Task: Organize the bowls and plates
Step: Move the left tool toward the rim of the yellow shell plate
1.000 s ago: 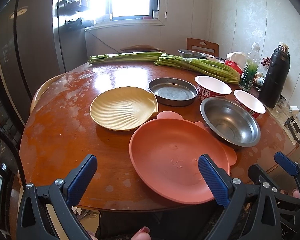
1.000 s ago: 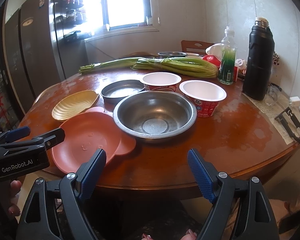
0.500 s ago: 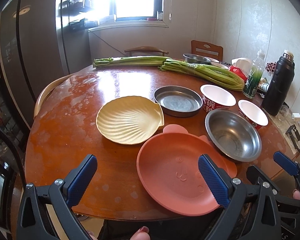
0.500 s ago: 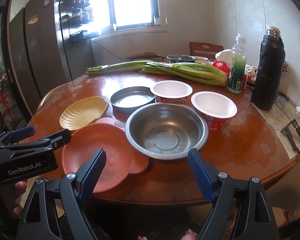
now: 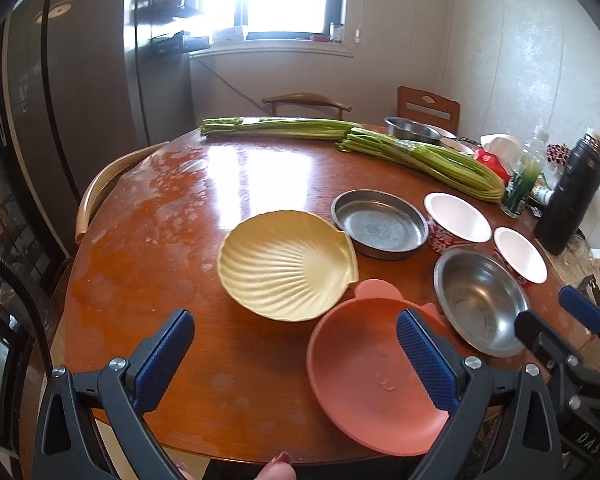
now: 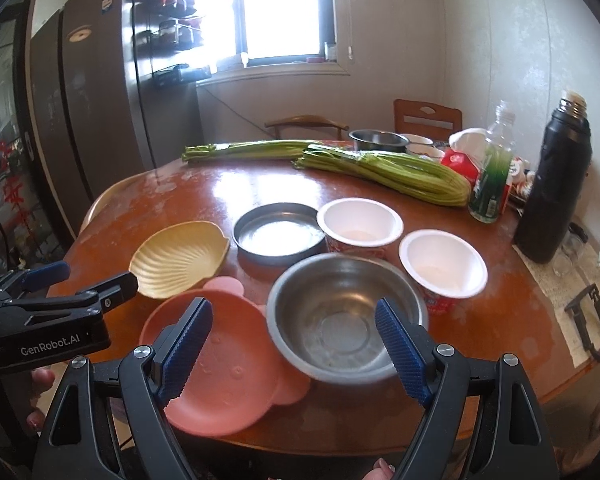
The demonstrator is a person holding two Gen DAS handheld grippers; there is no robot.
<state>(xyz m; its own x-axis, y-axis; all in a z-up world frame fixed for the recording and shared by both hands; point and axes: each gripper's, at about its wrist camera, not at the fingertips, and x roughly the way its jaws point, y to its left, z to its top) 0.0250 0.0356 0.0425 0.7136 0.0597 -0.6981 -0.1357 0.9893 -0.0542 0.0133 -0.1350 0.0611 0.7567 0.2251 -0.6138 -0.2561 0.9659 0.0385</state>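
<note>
Dishes sit grouped on the round wooden counter [image 5: 148,248], all with nothing in them. Seen from the right wrist, the steel bowl [image 6: 342,316] lies at centre, its rim overlapping the pink plate [image 6: 224,364] at 8 o'clock. A yellow shell-shaped plate [image 6: 178,258] sits at 10 o'clock, a shallow metal pan [image 6: 278,234] at 11 o'clock, and two white paper bowls at 12 o'clock [image 6: 360,222] and 2 o'clock [image 6: 442,266]. Celery bundles [image 6: 384,170] lie at the far edge, with a black flask [image 6: 554,186] and a green bottle [image 6: 492,176] at the right. The left gripper [image 5: 296,360] hovers with jaws spread wide near the pink plate, holding nothing. The right gripper [image 6: 294,344] also has its jaws wide apart, framing the steel bowl without touching it.
</note>
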